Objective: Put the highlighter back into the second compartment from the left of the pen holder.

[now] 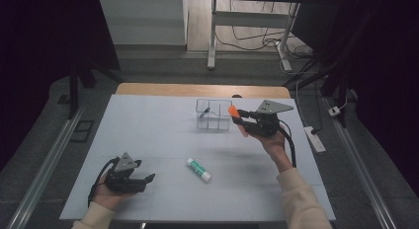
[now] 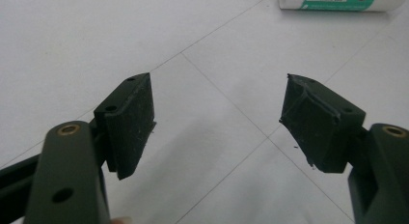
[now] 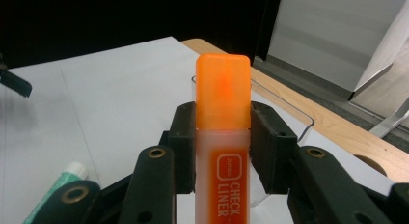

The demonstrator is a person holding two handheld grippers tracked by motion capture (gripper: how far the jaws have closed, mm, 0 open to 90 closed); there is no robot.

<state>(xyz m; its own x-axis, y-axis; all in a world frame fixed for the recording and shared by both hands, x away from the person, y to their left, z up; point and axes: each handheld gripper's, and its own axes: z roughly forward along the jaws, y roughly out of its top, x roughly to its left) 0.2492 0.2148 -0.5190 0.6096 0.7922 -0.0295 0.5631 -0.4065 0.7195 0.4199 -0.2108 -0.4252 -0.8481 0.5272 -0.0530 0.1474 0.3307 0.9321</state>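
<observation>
Person at a white table [image 1: 148, 125] w/ a two-jaw gripper in each hand. Right gripper [image 3: 223, 137] is raised over the table's far right, jaws pinching an orange highlighter [image 3: 223, 118] at the seam where cap meets barrel; cap end points toward the clear divided organizer tray [image 1: 213, 114] just beside it. Tray has a small dark item in one far compartment; can't tell what. Left gripper [image 2: 217, 122] rests low near the table's front left, jaws spread wide, nothing btwn them. A white-and-green glue stick [image 1: 198, 170] lies flat mid-table, apart from both. Likely step: drop the highlighter into a tray compartment. To do it well: centre the tip over one cell, clear of the dividers, lower before letting go so it doesn't bounce out or tip the light tray.
</observation>
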